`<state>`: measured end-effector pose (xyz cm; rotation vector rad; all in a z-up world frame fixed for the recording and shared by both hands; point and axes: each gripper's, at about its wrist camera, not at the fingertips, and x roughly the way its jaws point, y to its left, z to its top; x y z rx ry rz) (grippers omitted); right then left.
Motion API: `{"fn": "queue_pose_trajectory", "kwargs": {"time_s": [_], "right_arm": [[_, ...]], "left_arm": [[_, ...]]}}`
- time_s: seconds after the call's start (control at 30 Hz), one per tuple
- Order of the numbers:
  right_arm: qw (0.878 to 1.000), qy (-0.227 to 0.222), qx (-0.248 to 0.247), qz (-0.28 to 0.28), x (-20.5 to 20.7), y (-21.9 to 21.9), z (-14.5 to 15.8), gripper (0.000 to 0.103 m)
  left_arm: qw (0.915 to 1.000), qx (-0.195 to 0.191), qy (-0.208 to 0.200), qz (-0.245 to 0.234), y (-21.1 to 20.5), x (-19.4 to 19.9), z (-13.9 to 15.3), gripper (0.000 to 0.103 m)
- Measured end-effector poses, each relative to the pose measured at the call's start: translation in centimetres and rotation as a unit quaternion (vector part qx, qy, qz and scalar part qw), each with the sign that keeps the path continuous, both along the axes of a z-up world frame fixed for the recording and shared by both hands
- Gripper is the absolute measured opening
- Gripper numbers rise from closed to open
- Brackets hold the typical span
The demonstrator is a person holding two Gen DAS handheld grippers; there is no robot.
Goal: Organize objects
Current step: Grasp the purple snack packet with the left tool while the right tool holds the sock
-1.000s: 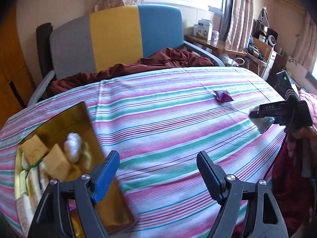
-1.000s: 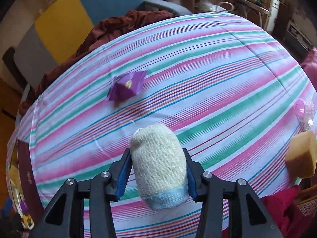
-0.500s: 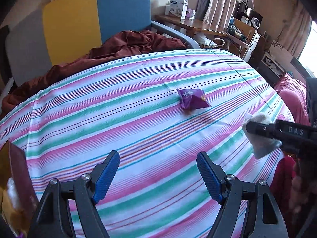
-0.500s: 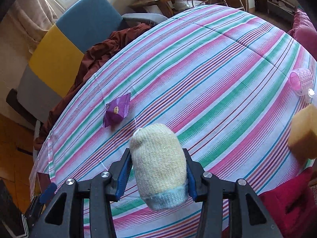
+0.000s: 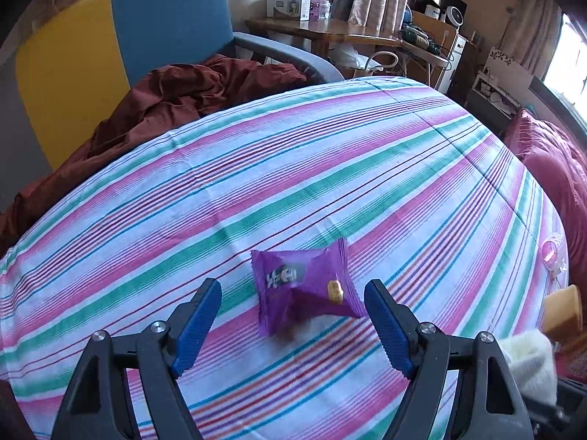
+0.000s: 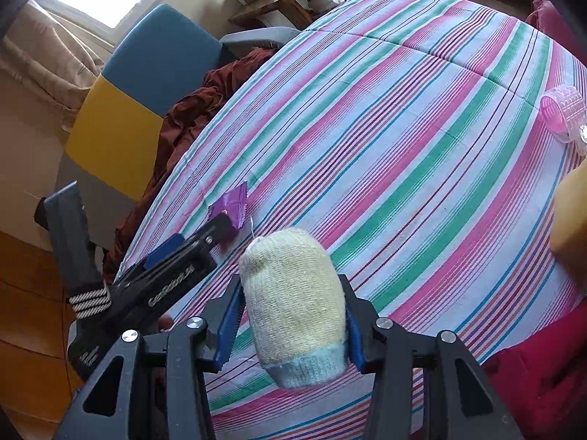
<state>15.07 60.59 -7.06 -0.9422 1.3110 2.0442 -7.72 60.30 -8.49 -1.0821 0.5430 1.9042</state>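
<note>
The striped tablecloth (image 5: 330, 168) carries a purple snack packet (image 5: 304, 286) mid-surface, right between the wide-open left gripper (image 5: 293, 315). Looks light and crinkly, so pinch its puffy middle. The right gripper (image 6: 293, 315) squeezes a soft knitted sock (image 6: 293, 304).

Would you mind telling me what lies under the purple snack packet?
The purple snack packet rests directly on the striped tablecloth, between the open left gripper jaws. Whatever lies beneath the packet itself is hidden.
</note>
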Motion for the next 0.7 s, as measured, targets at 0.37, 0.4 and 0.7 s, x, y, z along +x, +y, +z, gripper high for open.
{"fn": "queue_pose_trajectory", "kwargs": {"time_s": [0.37, 0.4, 0.7], "right_arm": [[0.999, -0.017, 0.008, 0.030, -1.8, -0.3, -0.5, 0.049], [0.999, -0.020, 0.009, 0.036, -2.2, -0.4, -0.6, 0.049], [0.989, -0.055, 0.042, 0.131, -5.3, -3.0, -0.8, 0.049]], "left_arm": [[0.9999, -0.003, 0.008, 0.009, -2.5, -0.5, -1.3, 0.046], [0.9998, -0.004, 0.001, 0.019, -3.8, -0.5, -1.5, 0.043], [0.9974, -0.002, 0.016, 0.070, -16.5, 3.6, -0.7, 0.043]]}}
